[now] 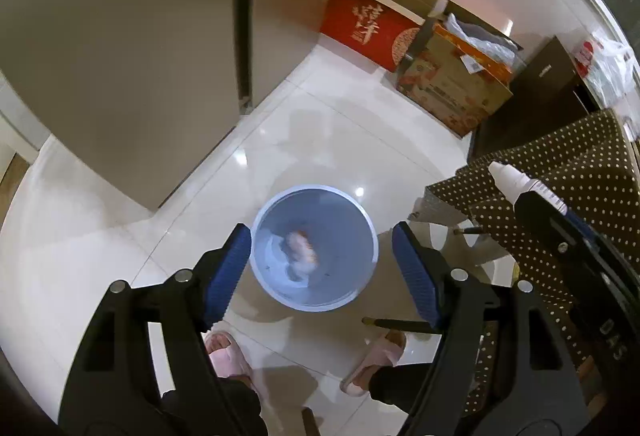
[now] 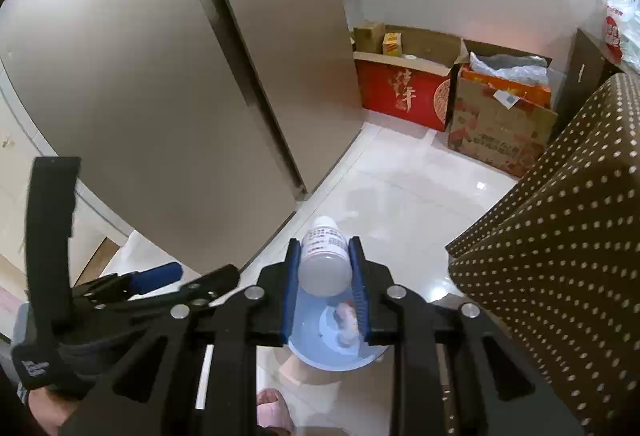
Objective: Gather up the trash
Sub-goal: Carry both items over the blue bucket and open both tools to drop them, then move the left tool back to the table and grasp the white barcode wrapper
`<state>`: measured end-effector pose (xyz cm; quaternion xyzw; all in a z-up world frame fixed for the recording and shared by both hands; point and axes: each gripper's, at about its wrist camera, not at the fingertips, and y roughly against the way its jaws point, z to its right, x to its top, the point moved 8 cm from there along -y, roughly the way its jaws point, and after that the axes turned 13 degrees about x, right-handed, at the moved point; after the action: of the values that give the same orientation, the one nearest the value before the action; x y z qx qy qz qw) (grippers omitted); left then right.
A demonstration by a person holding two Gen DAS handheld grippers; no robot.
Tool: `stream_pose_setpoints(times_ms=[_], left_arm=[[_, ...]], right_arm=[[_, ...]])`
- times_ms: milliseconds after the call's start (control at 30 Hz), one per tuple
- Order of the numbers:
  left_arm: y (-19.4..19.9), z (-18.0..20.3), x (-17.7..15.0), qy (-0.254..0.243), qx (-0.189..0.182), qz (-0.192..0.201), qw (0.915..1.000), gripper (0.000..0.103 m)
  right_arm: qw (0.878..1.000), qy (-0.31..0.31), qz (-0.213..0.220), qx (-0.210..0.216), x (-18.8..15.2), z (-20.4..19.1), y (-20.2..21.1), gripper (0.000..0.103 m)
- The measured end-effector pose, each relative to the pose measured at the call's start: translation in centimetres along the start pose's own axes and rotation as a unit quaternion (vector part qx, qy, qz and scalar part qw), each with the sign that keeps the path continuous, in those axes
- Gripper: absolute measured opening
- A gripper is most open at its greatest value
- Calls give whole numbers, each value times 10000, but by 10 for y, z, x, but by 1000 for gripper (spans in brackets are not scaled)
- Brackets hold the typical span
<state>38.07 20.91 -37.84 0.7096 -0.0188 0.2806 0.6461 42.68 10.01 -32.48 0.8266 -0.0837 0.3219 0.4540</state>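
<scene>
A pale blue round bin [image 1: 316, 248] stands on the white tiled floor below me, with a crumpled white and orange piece of trash [image 1: 302, 250] inside it. My left gripper [image 1: 322, 268] is open and empty, held high above the bin. My right gripper [image 2: 325, 272] is shut on a small white plastic bottle [image 2: 324, 260] with a printed label, held above the bin [image 2: 316, 336]. The bottle also shows in the left wrist view [image 1: 516, 180], at the right, over the table edge.
A table with a brown polka-dot cloth [image 2: 560, 236] stands at the right. A tall beige fridge [image 2: 160, 96] stands at the left. Cardboard boxes [image 2: 496, 124] and a red box [image 2: 404, 96] line the far wall. Pink slippers [image 1: 228, 356] stand near the bin.
</scene>
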Motion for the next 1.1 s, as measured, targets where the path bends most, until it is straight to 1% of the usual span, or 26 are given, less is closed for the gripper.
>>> stream_pose_setpoints(times_ms=[167, 300, 333, 367, 400, 433, 467, 633, 767, 900, 1000, 1100], left_arm=[[3, -10, 0, 89, 96, 33, 9999, 72], [5, -12, 3, 97, 88, 73, 9999, 72], [7, -12, 3, 99, 82, 87, 9999, 72], [10, -11, 4, 107, 64, 109, 9999, 72], [11, -10, 4, 116, 56, 121, 9998, 72], [13, -11, 4, 117, 44, 132, 9998, 73], [16, -10, 4, 111, 25, 148, 9998, 73], [36, -7, 7, 66, -18, 302, 9995, 73], [65, -3, 10, 19, -97, 521, 9986, 74], [99, 6, 10, -57, -175, 779, 9968, 75], [126, 23, 7, -208, -258, 983, 9946, 75], [153, 50, 0, -448, -403, 1176, 9912, 76]], right_arm=[[10000, -21, -59, 76, -1, -5, -12, 24], [9999, -63, 80, 95, 6, -6, -13, 25], [9999, -63, 109, 91, 8, -6, -13, 27], [9999, -60, 126, 85, 10, -7, -11, 33], [9999, -40, 154, 35, 11, -7, -9, 36], [9998, -29, 183, 6, 12, -7, -6, 42], [9998, -30, 206, 7, 12, -8, -4, 45], [9995, 4, 321, 20, 14, -13, 14, 46], [9986, 29, 521, 3, 16, -17, 44, 46], [9968, 27, 790, -91, 16, -11, 91, 46], [9942, -30, 1048, -227, 13, -1, 130, 48], [9901, -91, 1328, -454, 7, 14, 174, 50]])
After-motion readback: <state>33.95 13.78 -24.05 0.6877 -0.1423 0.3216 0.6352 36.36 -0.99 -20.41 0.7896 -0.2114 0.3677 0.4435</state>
